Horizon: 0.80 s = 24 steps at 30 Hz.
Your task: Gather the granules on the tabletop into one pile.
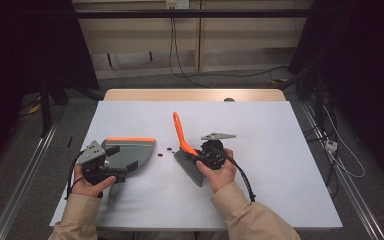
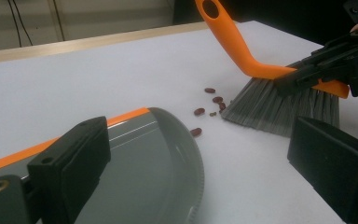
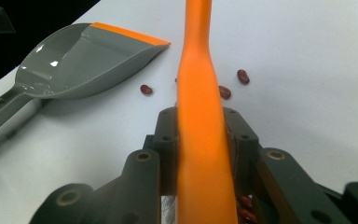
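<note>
right tool (image 1: pixel 200 159) clenched on the brush (image 1: pixel 185 150); left tool (image 1: pixel 116 174) grasping the dustpan (image 1: pixel 130 150). sweep low toward nine o'clock, nudging beans (image 2: pixel 216 105) over the lip.

No readable text, label or number anywhere.

brush (image 3: pixel 200 116): bristles hidden behind own handle | dustpan (image 2: pixel 158 158): handle cut off at frame edge

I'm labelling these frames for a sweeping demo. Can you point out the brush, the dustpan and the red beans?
brush (image 1: pixel 189 167), high view, on its grey bristles.
dustpan (image 1: pixel 132 151), high view, on the grey scoop behind the orange lip.
red beans (image 2: pixel 199 112), left gripper view, on one bean beside the bristle tips.
</note>
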Tool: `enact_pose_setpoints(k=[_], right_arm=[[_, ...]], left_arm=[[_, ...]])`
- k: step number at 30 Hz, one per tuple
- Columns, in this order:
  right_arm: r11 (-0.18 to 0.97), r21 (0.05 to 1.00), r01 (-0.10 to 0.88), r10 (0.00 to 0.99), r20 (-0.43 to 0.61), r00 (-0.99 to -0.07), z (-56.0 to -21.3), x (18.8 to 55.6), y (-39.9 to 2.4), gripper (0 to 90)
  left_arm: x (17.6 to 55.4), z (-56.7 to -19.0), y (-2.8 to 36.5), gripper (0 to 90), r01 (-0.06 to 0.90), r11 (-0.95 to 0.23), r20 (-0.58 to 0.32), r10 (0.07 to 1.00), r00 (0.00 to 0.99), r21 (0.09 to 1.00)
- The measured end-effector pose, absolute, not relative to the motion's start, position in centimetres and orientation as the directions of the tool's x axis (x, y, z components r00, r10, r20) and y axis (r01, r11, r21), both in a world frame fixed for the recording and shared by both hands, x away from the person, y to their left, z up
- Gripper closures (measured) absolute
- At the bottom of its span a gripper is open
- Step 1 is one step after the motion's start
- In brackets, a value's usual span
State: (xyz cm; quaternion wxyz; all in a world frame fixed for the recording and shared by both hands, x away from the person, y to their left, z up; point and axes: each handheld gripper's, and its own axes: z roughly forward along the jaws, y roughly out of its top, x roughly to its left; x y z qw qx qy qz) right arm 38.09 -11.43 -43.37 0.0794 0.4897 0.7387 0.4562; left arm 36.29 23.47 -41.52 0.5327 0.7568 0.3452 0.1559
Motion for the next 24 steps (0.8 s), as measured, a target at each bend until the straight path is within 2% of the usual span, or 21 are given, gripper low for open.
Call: enact_pose_setpoints(k=[12,24], right_arm=[[0.065,0.765,0.641,0.744,0.391,-0.542,-41.8,39.0,-9.5,71.3],[0.064,0.724,0.686,0.711,0.45,-0.541,-43.4,40.9,-5.6,71.3]], left_arm=[[36.4,-41.5,23.5,5.7,0.359,-0.191,-0.136,0.69,0.711,0.913],[36.5,-41.6,23.8,5.7,0.365,-0.189,-0.138,0.695,0.706,0.912]])
